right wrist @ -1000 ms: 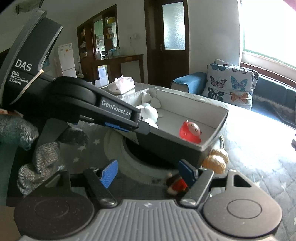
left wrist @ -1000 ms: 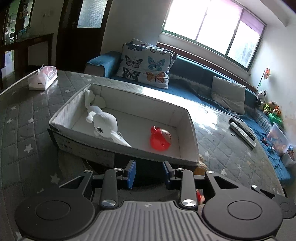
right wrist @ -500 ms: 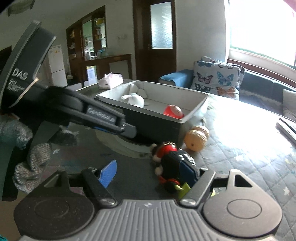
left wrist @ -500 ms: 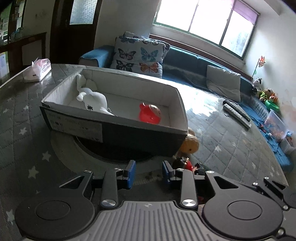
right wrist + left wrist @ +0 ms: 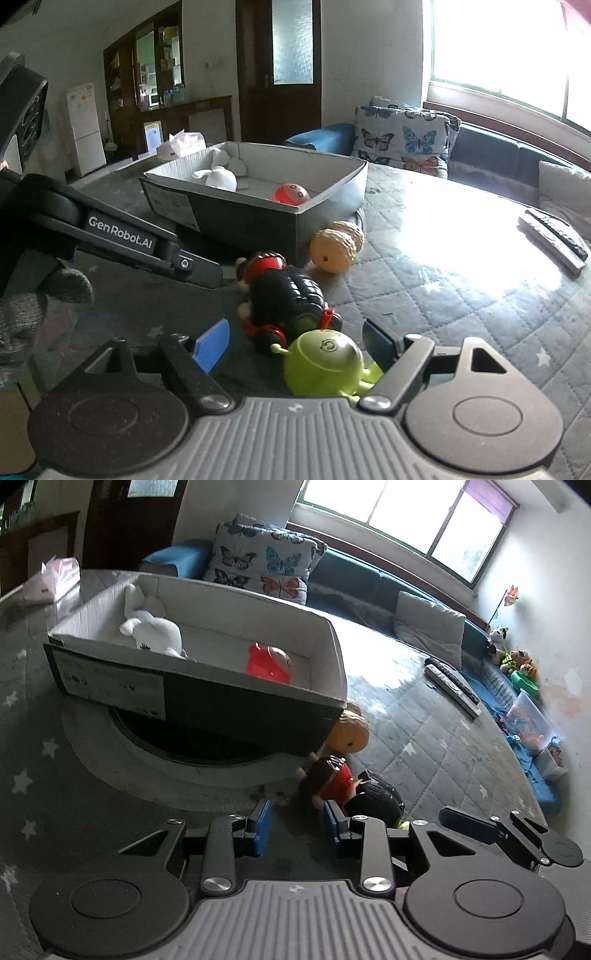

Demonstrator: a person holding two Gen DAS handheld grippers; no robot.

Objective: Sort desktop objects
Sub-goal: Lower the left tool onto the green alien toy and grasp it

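A grey cardboard box (image 5: 236, 698) (image 5: 258, 221) on the quilted table holds a white plush toy (image 5: 155, 633) (image 5: 219, 177) and a red round toy (image 5: 267, 662) (image 5: 291, 194). Outside its right corner lie a tan ridged toy (image 5: 349, 729) (image 5: 334, 245), a black-and-red figure (image 5: 332, 779) (image 5: 284, 291) and a green alien toy (image 5: 325, 363). My left gripper (image 5: 297, 825) is open and empty, just left of the figure. My right gripper (image 5: 295, 341) is open, its jaws on either side of the green toy and the figure.
A round grey mat (image 5: 147, 760) lies under the box. A tissue box (image 5: 55, 578) stands far left. Two remote controls (image 5: 452, 686) (image 5: 554, 236) lie on the right. Sofa cushions (image 5: 262, 561) sit behind the table.
Both grippers have pulled back from the box and lower. The tan toy, the black-and-red figure and the green toy have come into view near the right gripper. Jaws unchanged.
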